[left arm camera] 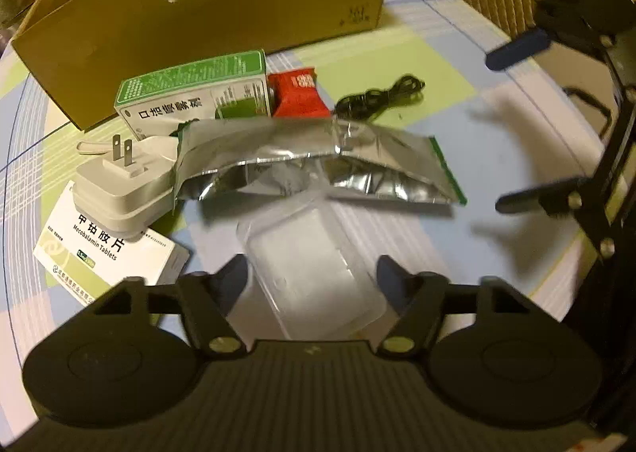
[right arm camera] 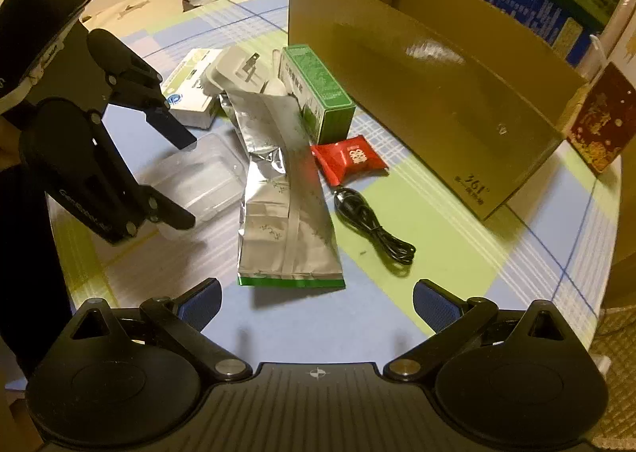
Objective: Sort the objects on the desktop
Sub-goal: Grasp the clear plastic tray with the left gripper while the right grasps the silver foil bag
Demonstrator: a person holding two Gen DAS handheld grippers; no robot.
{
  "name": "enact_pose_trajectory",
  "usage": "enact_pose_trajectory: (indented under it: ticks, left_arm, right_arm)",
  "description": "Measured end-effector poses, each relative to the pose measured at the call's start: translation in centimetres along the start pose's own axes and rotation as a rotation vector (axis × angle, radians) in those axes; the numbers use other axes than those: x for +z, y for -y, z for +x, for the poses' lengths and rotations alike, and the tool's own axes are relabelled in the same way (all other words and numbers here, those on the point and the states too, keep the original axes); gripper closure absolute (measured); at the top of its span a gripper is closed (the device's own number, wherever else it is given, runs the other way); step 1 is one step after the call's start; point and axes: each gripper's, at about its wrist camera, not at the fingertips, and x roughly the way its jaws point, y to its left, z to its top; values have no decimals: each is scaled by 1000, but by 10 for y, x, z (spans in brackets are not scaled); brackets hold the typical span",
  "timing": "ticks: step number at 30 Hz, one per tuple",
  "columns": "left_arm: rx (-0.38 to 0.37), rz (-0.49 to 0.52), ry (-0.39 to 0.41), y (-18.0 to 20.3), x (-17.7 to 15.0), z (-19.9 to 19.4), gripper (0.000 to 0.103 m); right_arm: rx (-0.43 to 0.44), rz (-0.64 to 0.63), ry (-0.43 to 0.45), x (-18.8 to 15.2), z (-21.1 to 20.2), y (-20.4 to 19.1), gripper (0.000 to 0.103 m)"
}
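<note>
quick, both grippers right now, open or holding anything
Left gripper: open, holding nothing, fingers either side of the clear plastic case.
Right gripper: open, holding nothing, poised near the foil pouch.

Your clear plastic case [left arm camera: 314,273] is blurred; the foil bag [left arm camera: 318,158] hides part of the charger [left arm camera: 123,181] and green box [left arm camera: 194,94]
</note>
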Motion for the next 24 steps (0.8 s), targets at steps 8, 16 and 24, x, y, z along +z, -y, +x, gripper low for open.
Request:
enact_pose_trajectory:
  ticks: [8, 16, 24]
  left_arm:
    - [27, 75, -34, -18, -6, -5, 53]
    - [8, 58, -28, -31, -14, -8, 53]
    - [14, 79, -26, -31, -15, -7, 53]
  right_arm:
    - [57, -37, -7, 17, 19, -7, 3]
    - [65, -81, -44, 47, 50, -21, 16]
    - [13, -85, -103, 59, 71, -24, 49]
